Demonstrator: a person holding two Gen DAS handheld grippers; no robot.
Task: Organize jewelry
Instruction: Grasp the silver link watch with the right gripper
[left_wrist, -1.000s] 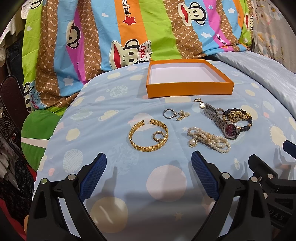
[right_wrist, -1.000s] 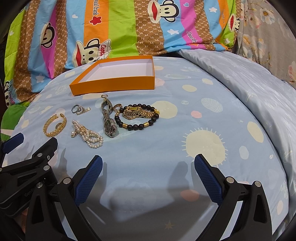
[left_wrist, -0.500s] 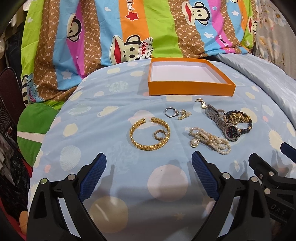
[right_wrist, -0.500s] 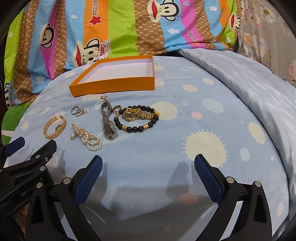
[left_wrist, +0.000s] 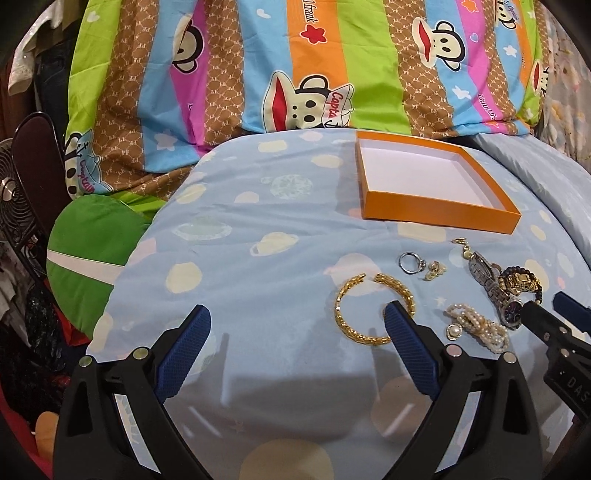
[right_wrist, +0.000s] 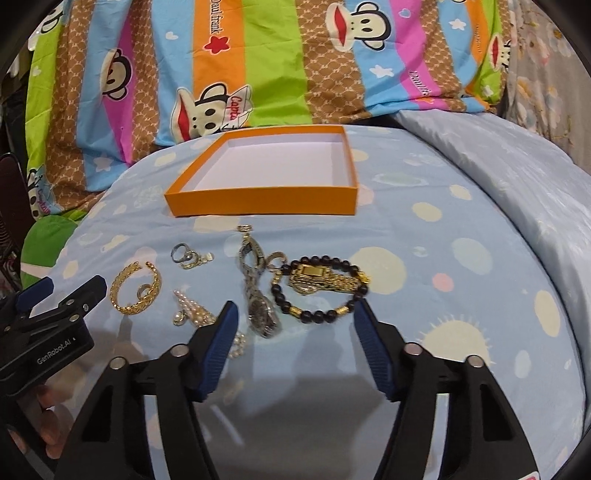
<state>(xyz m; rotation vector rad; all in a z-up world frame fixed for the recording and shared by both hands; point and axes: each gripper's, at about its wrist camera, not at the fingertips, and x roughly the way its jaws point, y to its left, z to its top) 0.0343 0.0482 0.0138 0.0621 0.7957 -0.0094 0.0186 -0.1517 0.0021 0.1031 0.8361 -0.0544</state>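
Note:
An empty orange box sits at the back of the blue bedsheet. In front of it lie a gold bangle, a silver ring, a pearl bracelet, a silver watch and a black bead bracelet around a gold watch. My left gripper is open, its right finger over the bangle. My right gripper is open just before the silver watch and bead bracelet.
A striped cartoon-monkey quilt is piled behind the box. A green cushion lies at the left edge of the bed. A rumpled pale blue cover rises on the right. A fan stands far left.
Both grippers have moved forward toward the jewelry. The left view has swung left, its right finger now reaching over the bangle. The right gripper's jaws have narrowed somewhat.

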